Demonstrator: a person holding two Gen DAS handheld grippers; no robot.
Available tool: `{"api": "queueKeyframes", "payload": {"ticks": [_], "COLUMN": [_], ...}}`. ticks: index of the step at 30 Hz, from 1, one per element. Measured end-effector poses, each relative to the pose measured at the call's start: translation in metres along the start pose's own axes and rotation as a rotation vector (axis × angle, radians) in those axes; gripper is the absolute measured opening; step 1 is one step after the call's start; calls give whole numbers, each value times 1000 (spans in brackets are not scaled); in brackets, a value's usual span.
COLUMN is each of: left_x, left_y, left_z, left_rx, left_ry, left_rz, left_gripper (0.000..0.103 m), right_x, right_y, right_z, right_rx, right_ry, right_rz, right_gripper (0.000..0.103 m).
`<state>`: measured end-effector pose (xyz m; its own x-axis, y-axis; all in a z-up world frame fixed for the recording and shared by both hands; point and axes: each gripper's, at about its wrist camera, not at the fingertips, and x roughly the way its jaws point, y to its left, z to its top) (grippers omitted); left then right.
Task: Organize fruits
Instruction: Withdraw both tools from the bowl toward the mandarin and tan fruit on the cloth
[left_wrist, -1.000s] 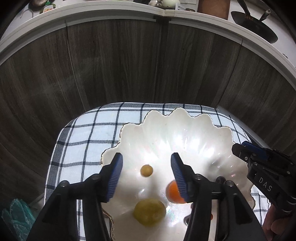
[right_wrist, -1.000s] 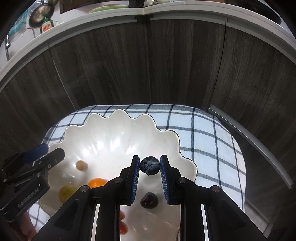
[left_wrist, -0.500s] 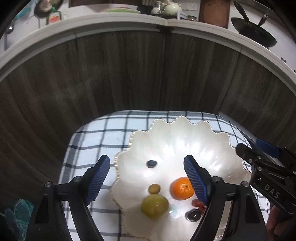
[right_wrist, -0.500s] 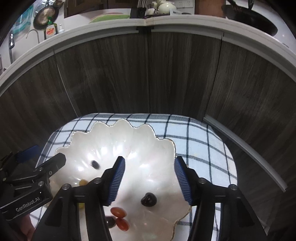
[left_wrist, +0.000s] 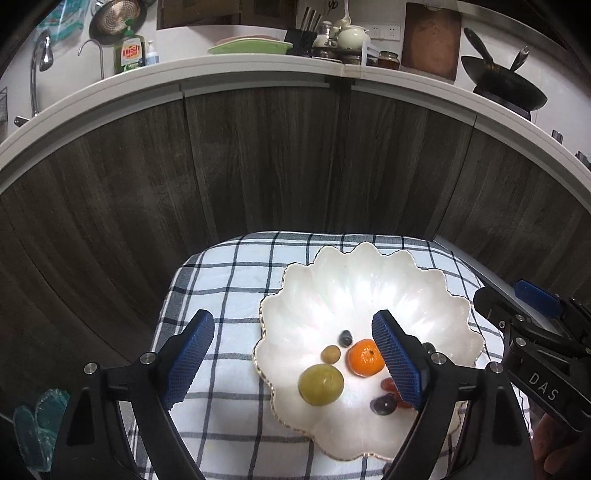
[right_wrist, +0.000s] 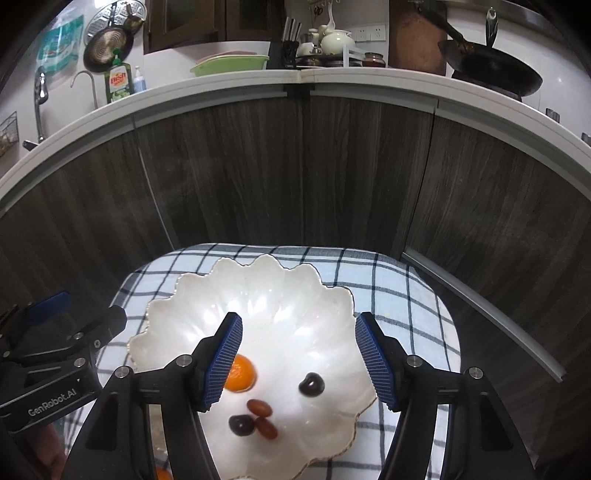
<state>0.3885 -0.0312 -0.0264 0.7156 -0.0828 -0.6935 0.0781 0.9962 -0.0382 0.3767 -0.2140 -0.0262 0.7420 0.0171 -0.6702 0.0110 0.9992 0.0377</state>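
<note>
- Both pairs of fingers stand spread wide and grip nothing: the left gripper (left_wrist: 293, 358) hangs over the left part of the scalloped white dish (left_wrist: 369, 280), and the right gripper (right_wrist: 301, 358) hangs over the dish's middle.
- Blue ribbed pads (left_wrist: 192, 356) line the left gripper's fingers; the right gripper's pads (right_wrist: 373, 356) are alike.
- Sitting on a checked cloth (left_wrist: 229, 280), the dish lies toward the cloth's right edge in the left wrist view.
- All the fruit lies in the near half of the dish (none is on the cloth).
- An orange mandarin (left_wrist: 365, 357) sits near the dish's middle, with a large green fruit (left_wrist: 320, 384) just beside it toward the near left rim.
- A small tan fruit (left_wrist: 330, 354) and a small dark berry (left_wrist: 345, 337) lie close together left of the mandarin.
- Two red-brown oval fruits (right_wrist: 263, 417) touch each other, a dark fruit (right_wrist: 242, 424) against them.
- Another dark fruit (right_wrist: 312, 384) lies apart, toward the dish's right rim.
</note>
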Motion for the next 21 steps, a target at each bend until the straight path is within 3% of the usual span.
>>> {"api": "queueKeyframes", "payload": {"ticks": [21], "left_x": [-57], "left_y": [9], "left_z": [-45], "left_rx": [7], "left_ry": [-42], "left_rz": [7], "left_gripper": [88], "right_x": [-58], "right_y": [15], "right_z": [-44], "right_rx": [-21], "right_ry": [-32], "right_rz": [32], "right_gripper": [65]}}
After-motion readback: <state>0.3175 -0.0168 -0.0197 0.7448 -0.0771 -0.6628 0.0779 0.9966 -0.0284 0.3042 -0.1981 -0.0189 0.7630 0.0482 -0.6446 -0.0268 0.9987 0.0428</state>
